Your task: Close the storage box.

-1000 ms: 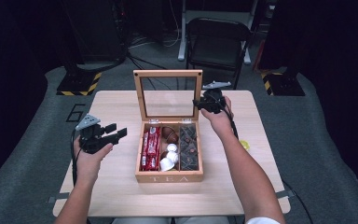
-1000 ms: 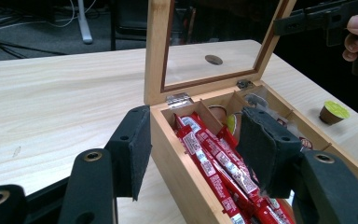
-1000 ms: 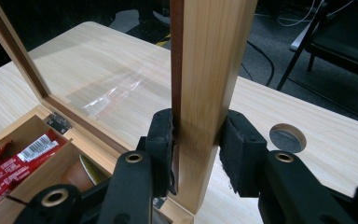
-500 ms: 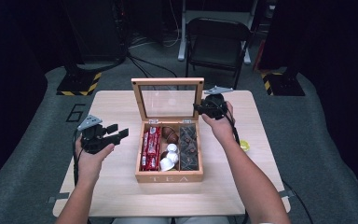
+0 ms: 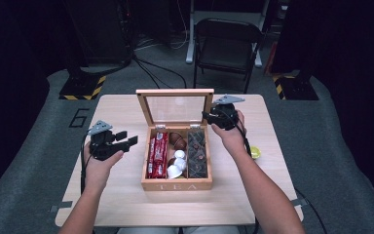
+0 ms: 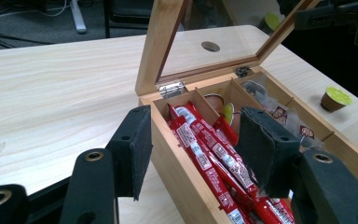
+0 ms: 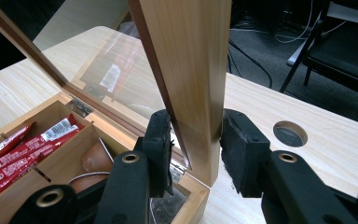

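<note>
The wooden tea box (image 5: 177,161) sits at the centre of the desk (image 5: 117,204), its glass-paned lid (image 5: 175,106) standing upright. The right tongs (image 7: 193,135) grip the right side rail of the lid frame, one pad on each face. The left tongs (image 6: 191,149) hover open just left of the box, holding nothing. Red packets (image 6: 209,154) fill the left compartment; the middle one holds what appear to be capsules (image 5: 177,161). A green-topped capsule (image 5: 255,152) lies on the desk, right of the box.
</note>
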### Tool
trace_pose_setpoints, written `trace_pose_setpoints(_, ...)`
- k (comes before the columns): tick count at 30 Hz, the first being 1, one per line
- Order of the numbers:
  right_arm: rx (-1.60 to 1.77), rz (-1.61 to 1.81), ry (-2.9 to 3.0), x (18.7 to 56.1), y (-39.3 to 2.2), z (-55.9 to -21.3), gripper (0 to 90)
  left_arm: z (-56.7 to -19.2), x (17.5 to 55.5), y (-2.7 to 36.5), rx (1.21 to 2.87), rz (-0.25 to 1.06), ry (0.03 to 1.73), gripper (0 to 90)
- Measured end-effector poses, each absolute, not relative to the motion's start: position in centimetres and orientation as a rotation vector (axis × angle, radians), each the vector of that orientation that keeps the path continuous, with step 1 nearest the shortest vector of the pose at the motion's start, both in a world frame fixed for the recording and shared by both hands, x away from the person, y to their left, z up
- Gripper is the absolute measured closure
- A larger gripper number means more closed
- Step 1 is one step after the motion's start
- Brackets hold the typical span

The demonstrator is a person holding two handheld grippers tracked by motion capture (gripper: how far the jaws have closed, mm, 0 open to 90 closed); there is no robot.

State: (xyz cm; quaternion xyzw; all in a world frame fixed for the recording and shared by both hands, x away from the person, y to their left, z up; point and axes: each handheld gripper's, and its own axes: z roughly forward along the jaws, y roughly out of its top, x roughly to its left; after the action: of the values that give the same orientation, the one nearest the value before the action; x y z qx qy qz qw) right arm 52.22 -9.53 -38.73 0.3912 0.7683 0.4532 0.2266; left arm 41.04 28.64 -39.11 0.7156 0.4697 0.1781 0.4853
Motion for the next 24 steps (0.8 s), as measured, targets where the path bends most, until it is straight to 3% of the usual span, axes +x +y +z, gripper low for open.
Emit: trace_pose_setpoints(24,1.042,1.279,2.128,49.7,-10.0,-39.9,61.0,-38.6,42.1,27.0,1.754,0.425,1.114,45.0)
